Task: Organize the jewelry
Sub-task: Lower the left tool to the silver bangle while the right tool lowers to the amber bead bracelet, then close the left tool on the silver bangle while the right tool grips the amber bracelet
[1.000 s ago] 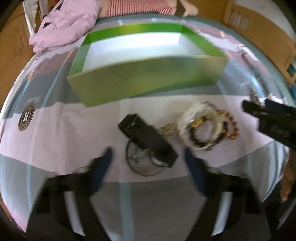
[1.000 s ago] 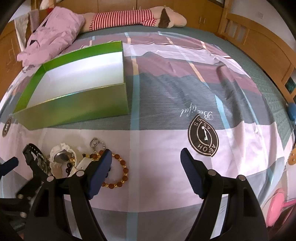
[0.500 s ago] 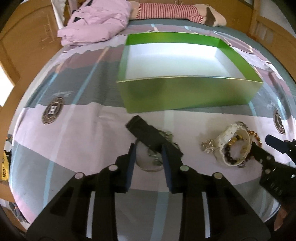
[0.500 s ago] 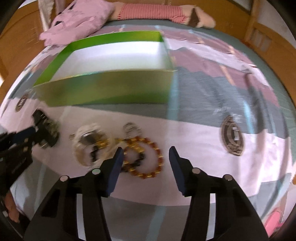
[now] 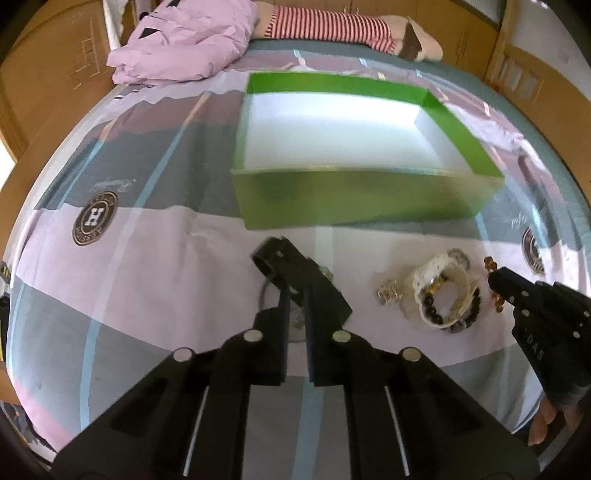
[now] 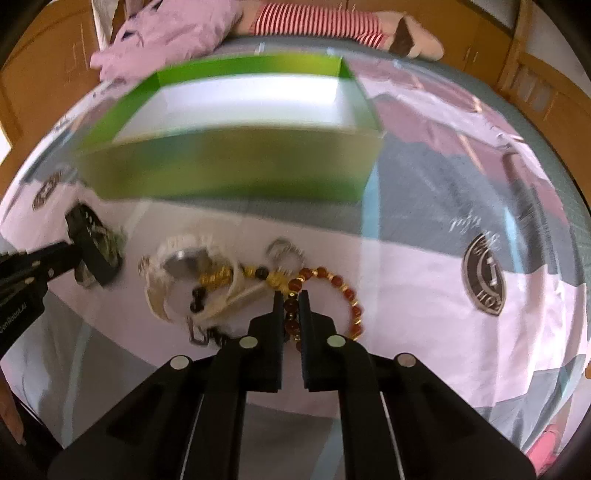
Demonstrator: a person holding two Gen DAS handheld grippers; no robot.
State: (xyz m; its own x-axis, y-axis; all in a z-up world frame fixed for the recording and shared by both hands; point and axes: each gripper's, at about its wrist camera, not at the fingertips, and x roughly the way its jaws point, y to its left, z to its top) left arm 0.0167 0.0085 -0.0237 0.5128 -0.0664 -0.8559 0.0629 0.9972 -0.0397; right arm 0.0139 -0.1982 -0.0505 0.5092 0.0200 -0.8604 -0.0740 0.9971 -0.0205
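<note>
An open green box [image 5: 362, 199] with a white inside stands on the bed, also in the right wrist view [image 6: 236, 162]. In front of it lies a black-strapped watch [image 5: 295, 273] with a metal ring. My left gripper [image 5: 296, 295] is shut on the watch. To the right lies a pile: a white watch [image 5: 436, 273], dark beads, gold pieces. My right gripper [image 6: 291, 301] is shut on the red and gold bead bracelet [image 6: 347, 291], next to the white watch [image 6: 184, 258]. The right gripper also shows in the left wrist view [image 5: 496, 278].
The bedspread [image 5: 147, 258] is pink and grey with round logos. A pink garment [image 5: 184, 40] and a striped plush toy [image 5: 332, 22] lie at the far end. Wooden bed rails [image 5: 524, 74] stand at the right.
Both grippers have closed from wide open. The left one has closed on the black watch, the right one moved left and closed on the red bead bracelet.
</note>
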